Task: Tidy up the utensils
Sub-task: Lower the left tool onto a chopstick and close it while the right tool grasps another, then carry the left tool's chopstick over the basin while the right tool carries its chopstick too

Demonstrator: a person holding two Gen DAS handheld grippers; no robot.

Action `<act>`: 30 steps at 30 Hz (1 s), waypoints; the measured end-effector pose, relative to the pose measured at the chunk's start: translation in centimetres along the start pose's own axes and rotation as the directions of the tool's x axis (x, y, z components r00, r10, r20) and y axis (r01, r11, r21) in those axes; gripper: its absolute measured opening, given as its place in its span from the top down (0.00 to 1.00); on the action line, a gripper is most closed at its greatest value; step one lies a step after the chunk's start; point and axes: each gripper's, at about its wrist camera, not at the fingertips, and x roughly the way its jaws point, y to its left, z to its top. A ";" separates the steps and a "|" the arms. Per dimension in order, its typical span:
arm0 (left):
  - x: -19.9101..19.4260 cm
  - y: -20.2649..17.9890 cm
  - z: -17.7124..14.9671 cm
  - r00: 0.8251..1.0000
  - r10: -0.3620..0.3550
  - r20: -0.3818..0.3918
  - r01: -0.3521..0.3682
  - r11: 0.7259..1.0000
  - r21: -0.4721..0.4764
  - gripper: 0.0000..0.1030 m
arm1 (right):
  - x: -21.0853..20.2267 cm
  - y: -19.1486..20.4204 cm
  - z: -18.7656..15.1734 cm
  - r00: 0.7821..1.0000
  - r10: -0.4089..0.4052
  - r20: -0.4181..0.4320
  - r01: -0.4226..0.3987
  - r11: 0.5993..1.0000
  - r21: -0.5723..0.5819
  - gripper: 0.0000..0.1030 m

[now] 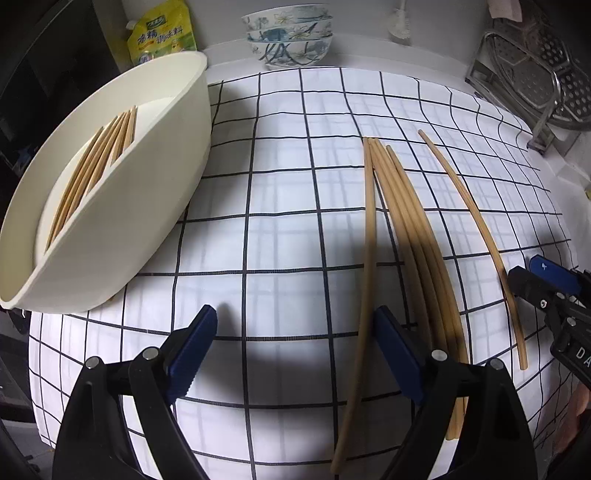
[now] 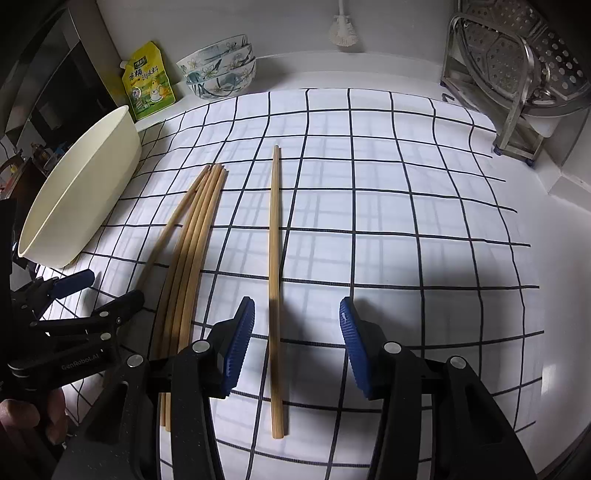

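Observation:
A bundle of several wooden chopsticks lies lengthwise on the checked cloth. One single chopstick lies apart to its right. A cream tub at the left holds several more chopsticks. My left gripper is open just above the cloth; the bundle's leftmost stick runs just inside its right finger, untouched. My right gripper is open and straddles the single chopstick, its pads clear of it.
Stacked patterned bowls and a yellow pouch stand at the back. A metal rack with perforated steamer plates fills the back right corner. A brush hangs on the wall.

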 end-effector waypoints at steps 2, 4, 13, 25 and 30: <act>0.0 -0.1 0.1 1.000 0.003 0.006 -0.003 1.000 0.002 0.17 | 0.3 0.1 0.2 1.000 -0.003 -0.003 0.003 1.000 -0.009 0.55; 0.1 -0.3 0.4 1.000 0.007 0.015 -0.007 1.000 0.006 0.17 | 0.7 0.3 0.5 1.000 -0.015 -0.005 0.015 1.000 -0.020 0.55; 0.5 -1.4 1.8 0.999 -0.043 0.031 0.042 0.999 0.010 0.42 | 2.1 1.9 1.3 0.997 -0.081 0.006 0.081 0.991 -0.110 0.57; 0.1 -1.6 2.4 0.989 -0.145 -0.009 0.146 0.989 0.024 0.93 | 1.7 1.9 1.6 1.000 -0.005 -0.001 0.005 0.997 -0.077 0.94; -1.7 -0.6 3.1 0.985 -0.173 0.017 0.173 0.985 0.006 0.93 | -0.2 2.1 2.0 0.999 0.023 0.025 -0.022 0.999 -0.039 0.94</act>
